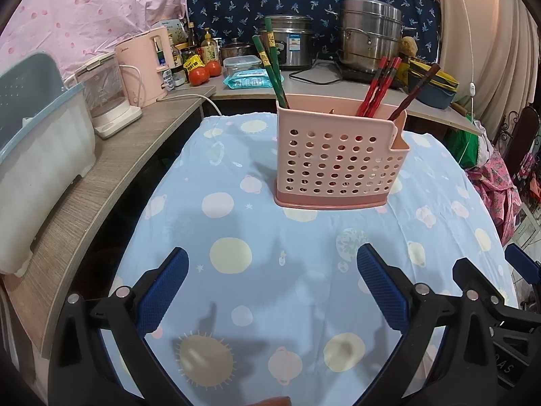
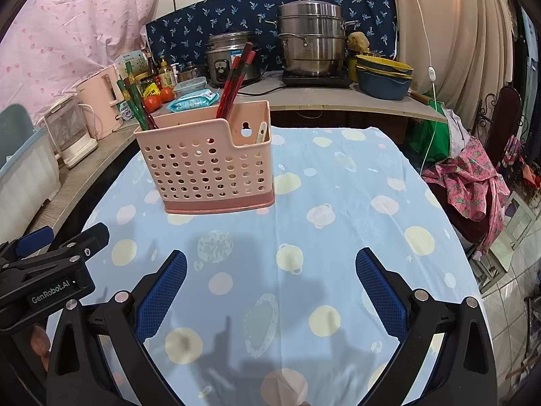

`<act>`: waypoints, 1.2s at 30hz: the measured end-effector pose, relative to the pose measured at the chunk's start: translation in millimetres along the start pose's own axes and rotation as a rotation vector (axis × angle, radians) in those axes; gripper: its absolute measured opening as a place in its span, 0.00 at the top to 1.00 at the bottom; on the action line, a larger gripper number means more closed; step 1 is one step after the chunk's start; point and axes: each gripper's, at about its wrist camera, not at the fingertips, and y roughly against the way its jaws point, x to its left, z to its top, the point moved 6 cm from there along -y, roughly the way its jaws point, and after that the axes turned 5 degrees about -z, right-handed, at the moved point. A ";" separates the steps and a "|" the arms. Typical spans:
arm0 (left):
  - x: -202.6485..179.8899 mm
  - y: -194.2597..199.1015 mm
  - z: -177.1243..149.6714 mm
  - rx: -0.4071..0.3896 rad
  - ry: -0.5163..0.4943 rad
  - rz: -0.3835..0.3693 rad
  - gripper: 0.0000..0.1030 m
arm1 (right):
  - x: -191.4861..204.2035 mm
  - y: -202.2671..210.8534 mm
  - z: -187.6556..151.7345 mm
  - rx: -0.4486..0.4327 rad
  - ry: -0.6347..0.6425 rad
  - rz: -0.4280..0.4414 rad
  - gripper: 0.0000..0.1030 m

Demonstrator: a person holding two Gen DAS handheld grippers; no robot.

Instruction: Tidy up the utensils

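Centrally on the tablecloth (image 1: 270, 304) stands the pink caddy (image 1: 338, 165), upright, its perforated wall facing both cameras; it serves as the landmark. Green chopsticks (image 1: 272, 64) lean out of its left end, red chopsticks (image 1: 380, 86) rise from its right part, and a dark brown pair (image 1: 414, 91) slants out beside the red ones. From the right wrist view a pale utensil handle (image 2: 261, 132) shows in the low notched end compartment.

Nearer the cameras than the caddy, the cloth lies bare, a broad open stretch with nothing on it. Both grippers hang over that stretch, well apart from the caddy. On the left gripper (image 1: 272, 291) the jaws are spread wide, holding nothing. On the right gripper (image 2: 270, 291) the jaws are likewise spread wide and empty. The two tools sit side by side, each catching the other at its frame edge.

Left of the caddy, the cloth's edge drops into a dark gap, then a wooden shelf (image 1: 101, 182) carries a kettle (image 1: 145, 67) and a white bin (image 1: 37, 155). Behind the caddy, just past the far cloth edge, a counter (image 1: 324, 84) holds a rice cooker (image 1: 289, 42) and a steel steamer (image 1: 370, 35). Right of the caddy, the cloth falls away toward pink fabric (image 2: 470, 186) and tiled floor.
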 end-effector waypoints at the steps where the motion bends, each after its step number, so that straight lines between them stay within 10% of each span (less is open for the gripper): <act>1: 0.0 -0.1 0.3 0.000 0.000 0.000 0.07 | 0.0 -0.4 -0.1 0.001 0.000 0.000 0.06; 36: 6.3 -2.4 2.5 0.008 0.000 0.023 0.08 | -3.6 -4.0 0.4 0.012 -0.014 -0.018 0.06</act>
